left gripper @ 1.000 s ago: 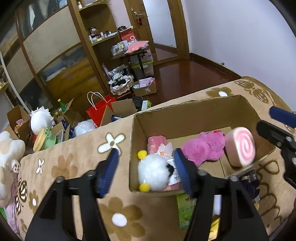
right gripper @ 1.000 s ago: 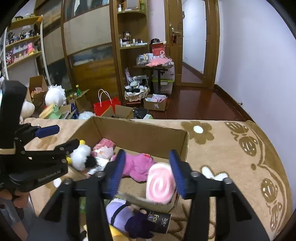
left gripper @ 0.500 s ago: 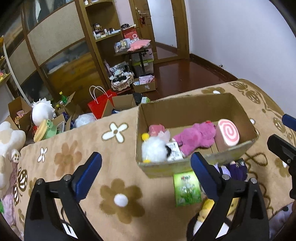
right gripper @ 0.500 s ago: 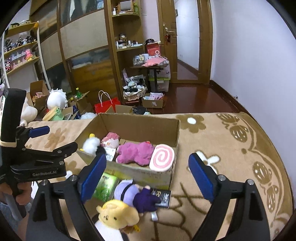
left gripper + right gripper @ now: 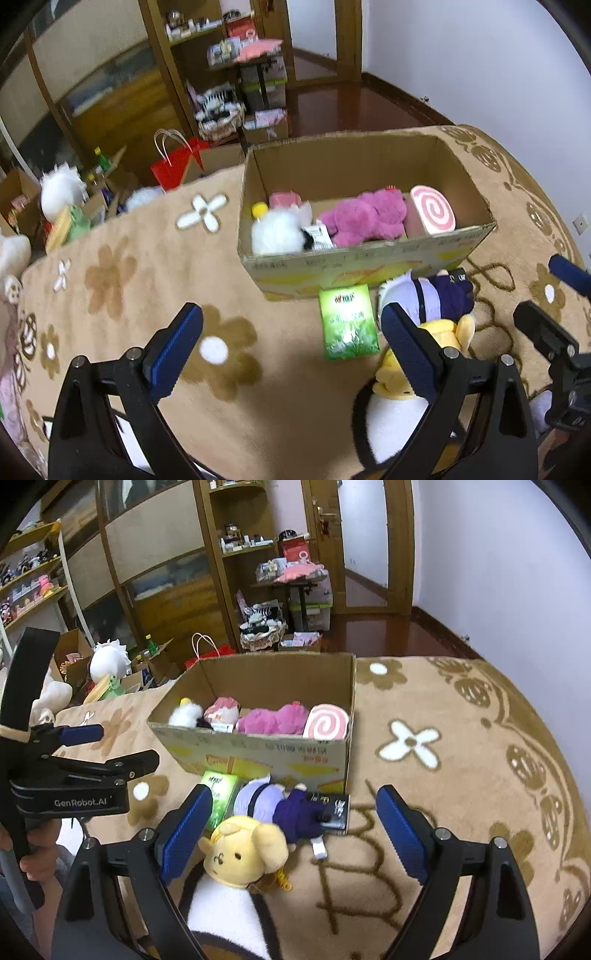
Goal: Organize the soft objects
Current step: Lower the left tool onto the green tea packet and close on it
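Observation:
An open cardboard box (image 5: pixel 369 258) (image 5: pixel 258 746) stands on the flowered blanket. It holds a white plush (image 5: pixel 275 232), a small pink plush (image 5: pixel 284 199), a magenta plush (image 5: pixel 365 218) (image 5: pixel 273 720) and a pink swirl roll cushion (image 5: pixel 432 212) (image 5: pixel 327 723). In front of the box lie a green packet (image 5: pixel 347 321) (image 5: pixel 221 794), a purple plush (image 5: pixel 436 295) (image 5: pixel 273 801) and a yellow plush (image 5: pixel 450 328) (image 5: pixel 243 849). My left gripper (image 5: pixel 288 325) hovers open over the blanket with nothing between its fingers. My right gripper (image 5: pixel 293 801) hangs open above the purple and yellow plushes, touching neither.
The brown flower-patterned blanket (image 5: pixel 147 266) spreads wide to the left and right of the box. A black box (image 5: pixel 334 808) lies by the purple plush. A large white plush (image 5: pixel 221 912) lies under the yellow one. Beyond the blanket's far edge are a red bag (image 5: pixel 177 166), cartons and shelves.
Both grippers opened wide and drew back from the box. The white plush and the pink roll, earlier between their fingers, now lie in the box.

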The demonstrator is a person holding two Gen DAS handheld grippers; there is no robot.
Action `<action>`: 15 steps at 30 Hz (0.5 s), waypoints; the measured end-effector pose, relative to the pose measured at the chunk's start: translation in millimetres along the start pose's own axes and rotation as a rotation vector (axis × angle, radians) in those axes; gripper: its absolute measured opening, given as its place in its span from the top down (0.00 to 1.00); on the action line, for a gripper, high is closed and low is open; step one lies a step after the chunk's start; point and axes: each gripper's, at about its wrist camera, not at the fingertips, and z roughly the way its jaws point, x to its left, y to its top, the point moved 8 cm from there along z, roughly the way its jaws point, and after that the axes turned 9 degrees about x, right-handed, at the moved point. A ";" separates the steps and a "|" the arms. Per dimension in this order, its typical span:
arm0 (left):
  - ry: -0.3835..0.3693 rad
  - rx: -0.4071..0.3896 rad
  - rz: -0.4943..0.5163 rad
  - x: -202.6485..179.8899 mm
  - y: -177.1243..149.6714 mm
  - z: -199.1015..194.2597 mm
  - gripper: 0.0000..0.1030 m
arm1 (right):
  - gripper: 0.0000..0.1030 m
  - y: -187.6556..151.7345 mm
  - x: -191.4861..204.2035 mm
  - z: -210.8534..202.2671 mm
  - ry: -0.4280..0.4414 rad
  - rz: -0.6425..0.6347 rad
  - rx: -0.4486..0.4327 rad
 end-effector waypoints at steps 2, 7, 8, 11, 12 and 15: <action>-0.025 0.030 -0.018 -0.7 -2.7 6.9 0.06 | 0.08 -4.3 1.9 3.6 0.005 0.002 0.013; -0.071 0.083 -0.045 0.4 -5.3 21.4 0.06 | 0.08 -13.4 11.4 16.7 0.016 -0.015 0.057; -0.071 0.090 -0.046 0.0 -5.5 24.1 0.06 | 0.08 -15.4 13.2 19.9 0.020 -0.019 0.067; -0.089 0.122 -0.047 -3.7 -7.0 33.5 0.06 | 0.08 -21.4 16.9 30.7 0.027 -0.024 0.101; -0.097 0.133 -0.048 -4.7 -7.4 37.0 0.06 | 0.08 -23.7 18.4 34.8 0.032 -0.024 0.114; -0.113 0.166 -0.045 -9.4 -8.6 47.9 0.06 | 0.08 -28.2 22.5 45.8 0.042 -0.030 0.145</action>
